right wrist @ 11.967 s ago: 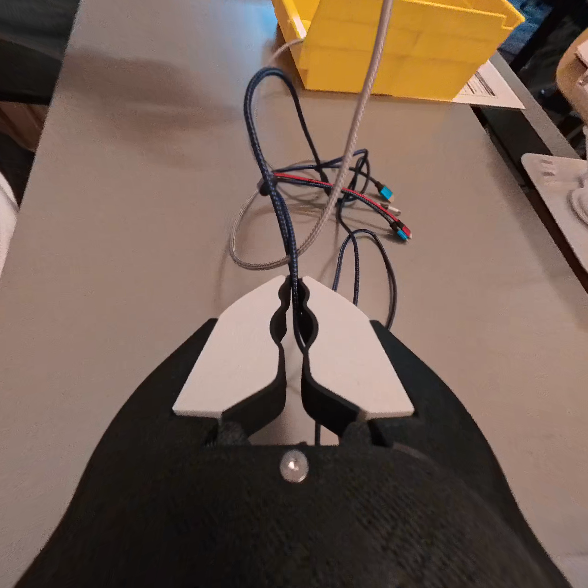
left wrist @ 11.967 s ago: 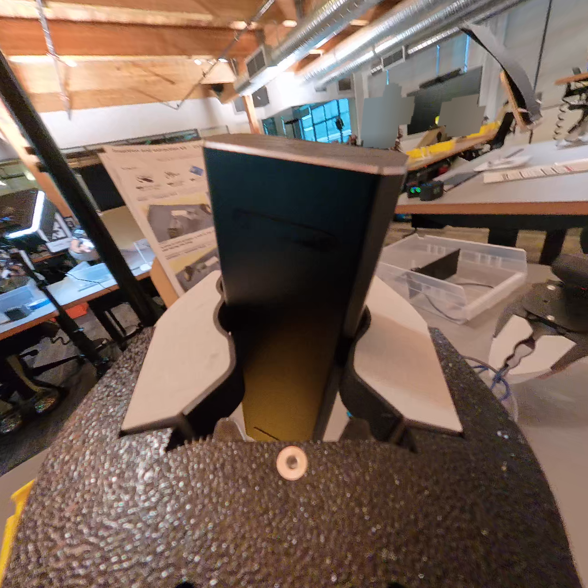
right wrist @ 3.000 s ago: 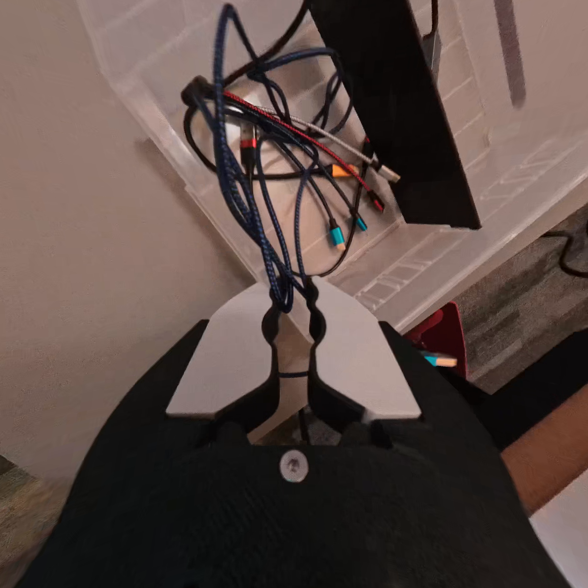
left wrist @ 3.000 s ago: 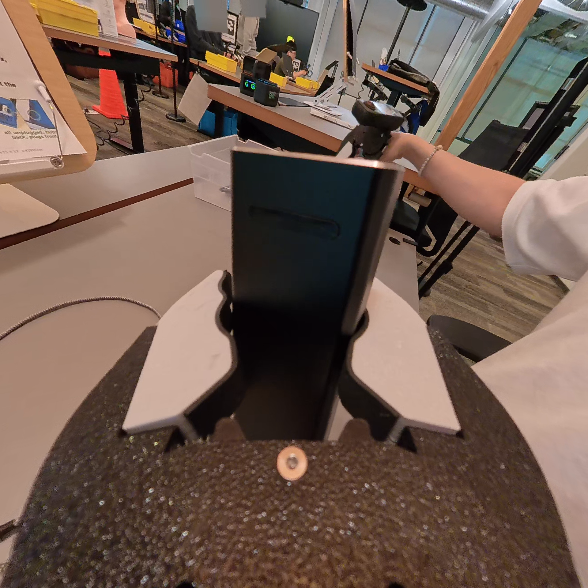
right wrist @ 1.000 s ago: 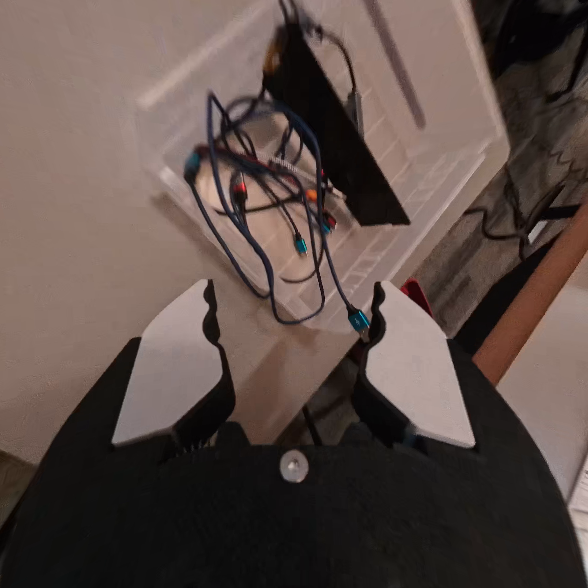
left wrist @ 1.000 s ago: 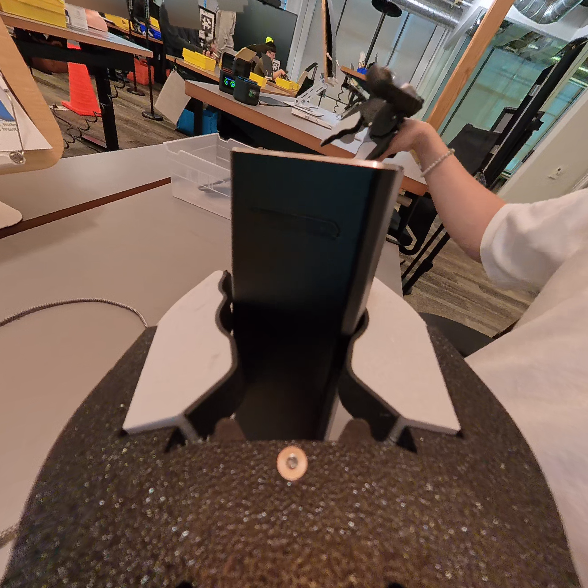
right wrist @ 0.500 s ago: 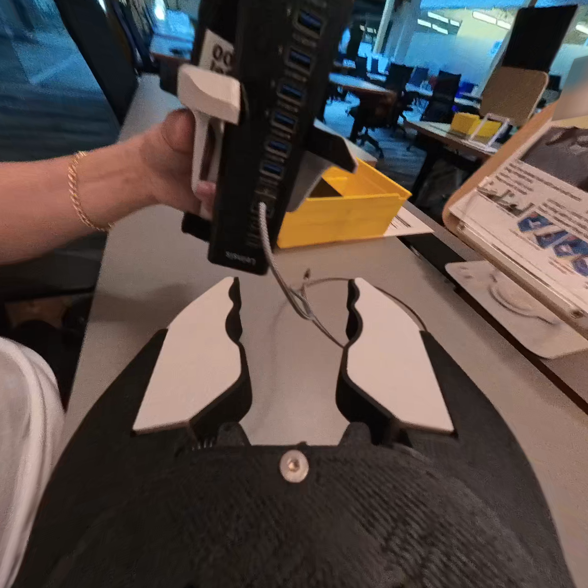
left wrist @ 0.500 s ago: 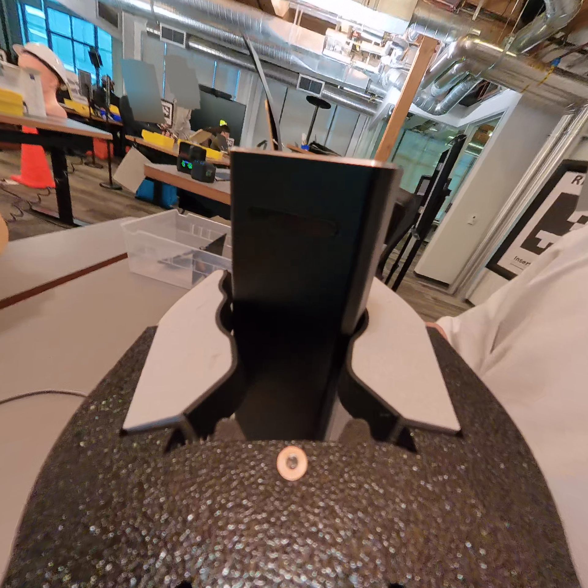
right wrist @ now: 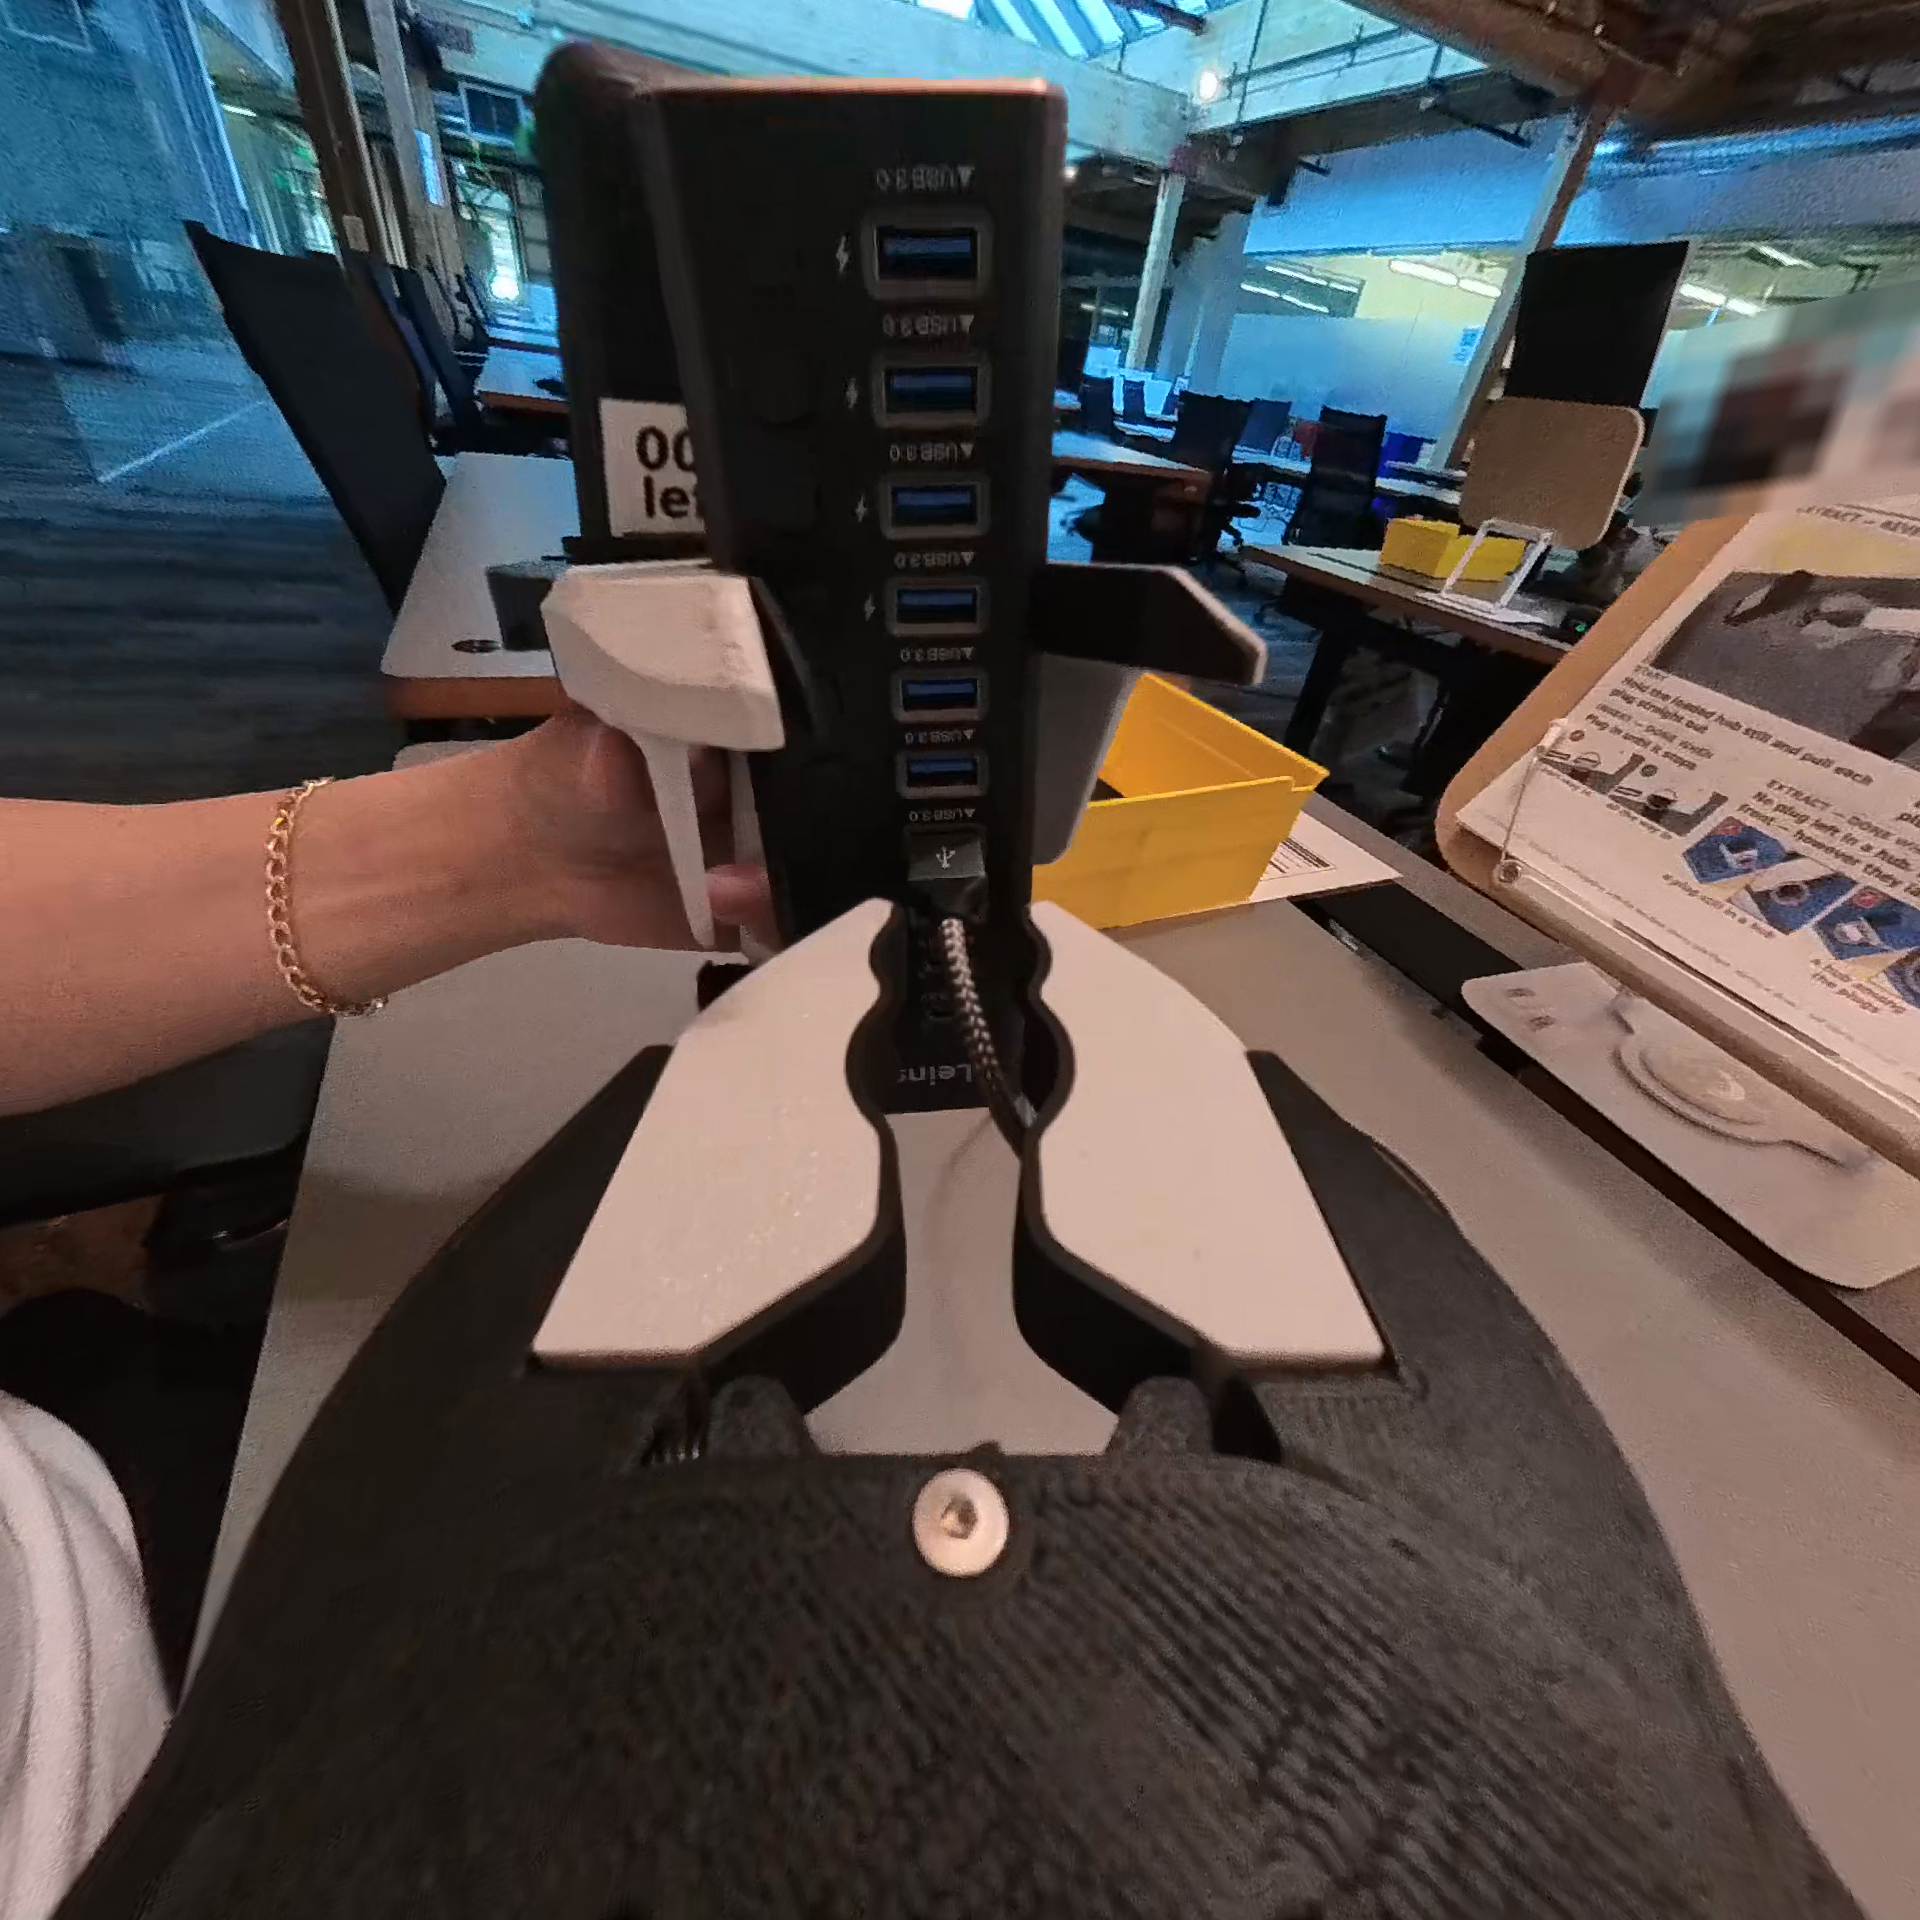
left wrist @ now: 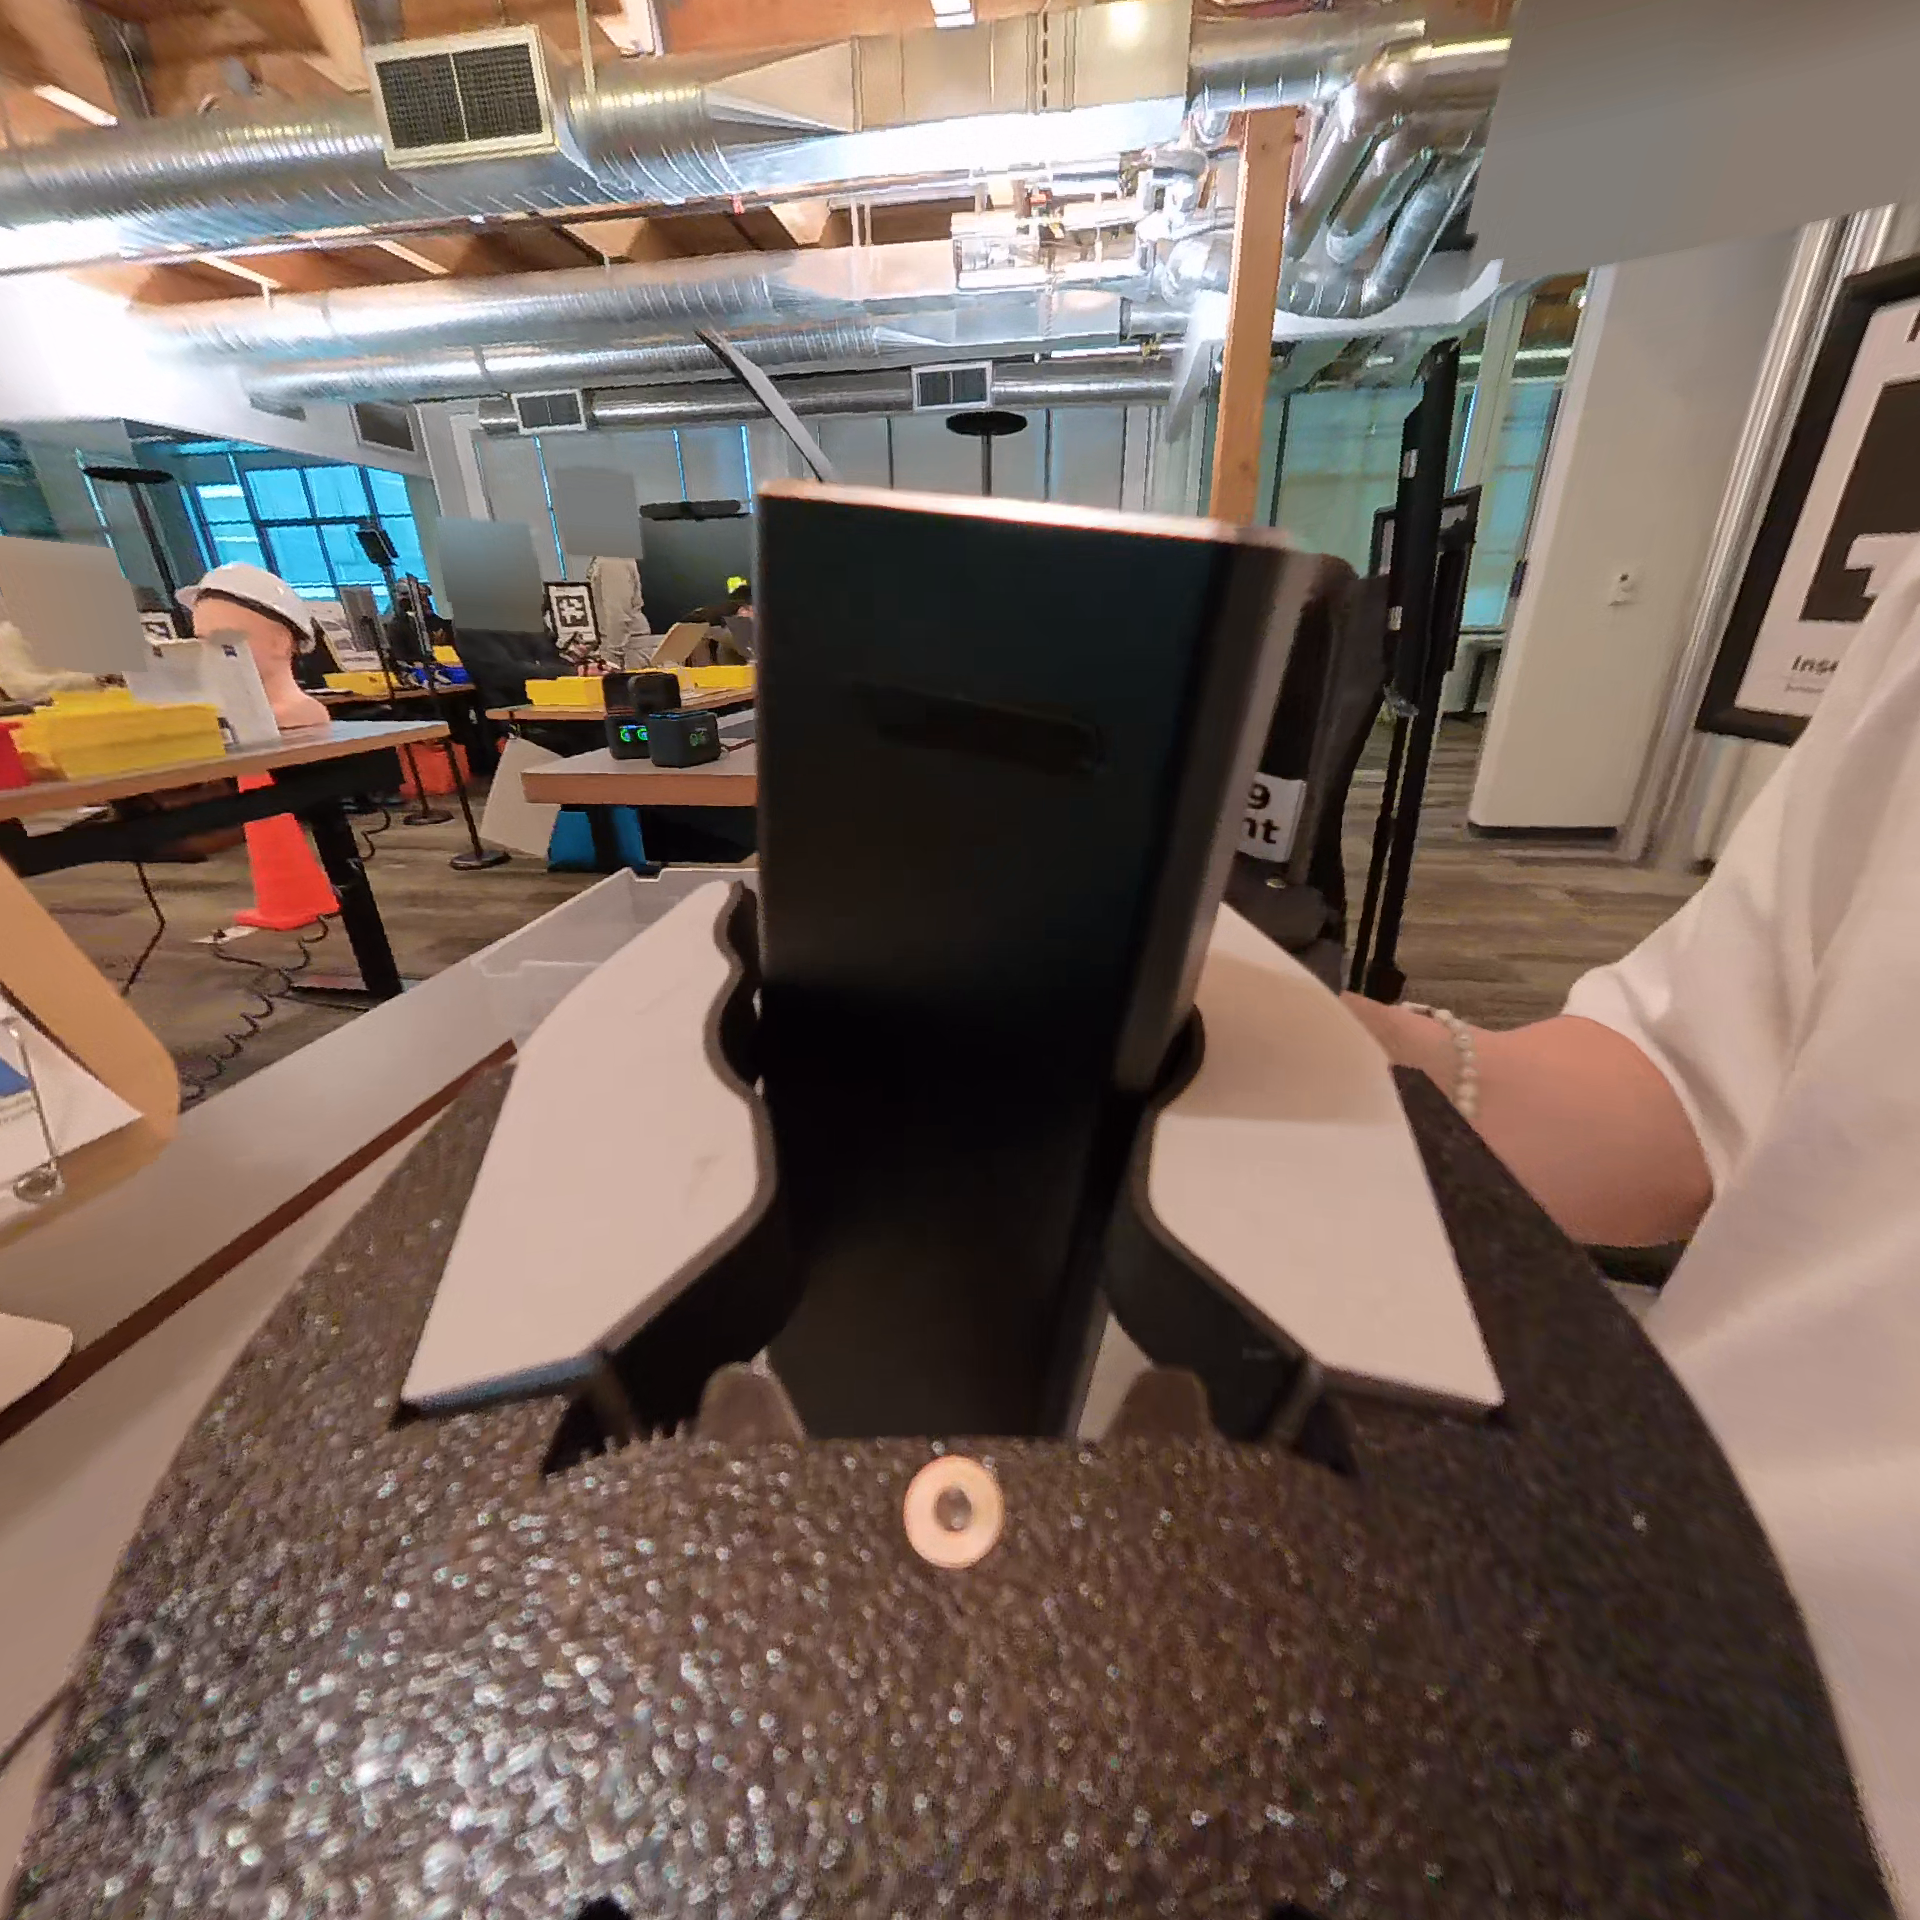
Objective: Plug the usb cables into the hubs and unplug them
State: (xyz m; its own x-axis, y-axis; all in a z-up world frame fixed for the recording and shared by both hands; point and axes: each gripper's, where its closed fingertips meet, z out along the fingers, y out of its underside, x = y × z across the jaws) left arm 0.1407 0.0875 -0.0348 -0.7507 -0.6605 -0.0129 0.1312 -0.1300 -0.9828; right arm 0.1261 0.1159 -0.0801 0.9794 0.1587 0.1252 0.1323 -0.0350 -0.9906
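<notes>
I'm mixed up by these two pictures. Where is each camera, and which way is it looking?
Left wrist view: on the left gripper, looking along its jaws at the back of the black hub they clamp; a white sleeve shows.
Right wrist view: on the right gripper, facing the hub's ports, jaws around the braided cable; the left hand shows.
Shared: the hub, seen from opposite sides.

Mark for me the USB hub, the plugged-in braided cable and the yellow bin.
USB hub [right wrist: 831, 468], right wrist view, on its black front face beside the ports.
braided cable [right wrist: 966, 987], right wrist view, on the braid below the plug.
yellow bin [right wrist: 1164, 842], right wrist view, on its front wall.
</notes>
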